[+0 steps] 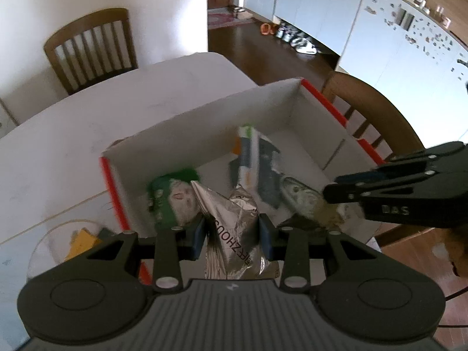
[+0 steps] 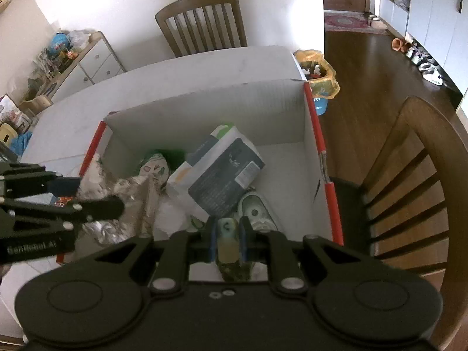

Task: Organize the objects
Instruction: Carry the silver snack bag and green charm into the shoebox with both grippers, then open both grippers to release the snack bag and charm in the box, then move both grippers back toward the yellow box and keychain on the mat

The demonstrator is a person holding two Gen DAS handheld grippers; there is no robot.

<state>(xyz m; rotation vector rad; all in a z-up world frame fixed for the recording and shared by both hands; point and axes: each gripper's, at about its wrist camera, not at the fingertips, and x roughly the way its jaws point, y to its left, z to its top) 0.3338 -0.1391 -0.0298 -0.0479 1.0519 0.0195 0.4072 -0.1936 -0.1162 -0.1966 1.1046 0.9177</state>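
A white cardboard box with red edges (image 1: 210, 134) (image 2: 204, 111) stands on the white table. My left gripper (image 1: 232, 234) is shut on a silver foil snack bag (image 1: 234, 228), held over the box's near left side; the bag also shows in the right wrist view (image 2: 128, 201). My right gripper (image 2: 228, 241) is shut on a greenish fish-print packet (image 2: 231, 251), over the box's near right side; the packet shows in the left wrist view (image 1: 304, 201). Inside the box lie a dark grey and white pouch (image 2: 225, 175) and a green packet (image 1: 169, 199).
A clear plastic tub (image 1: 73, 242) with yellow contents sits on the table left of the box. Wooden chairs stand at the far side (image 2: 201, 23) and the right side (image 2: 418, 181). A bin with a yellow bag (image 2: 318, 73) stands on the floor.
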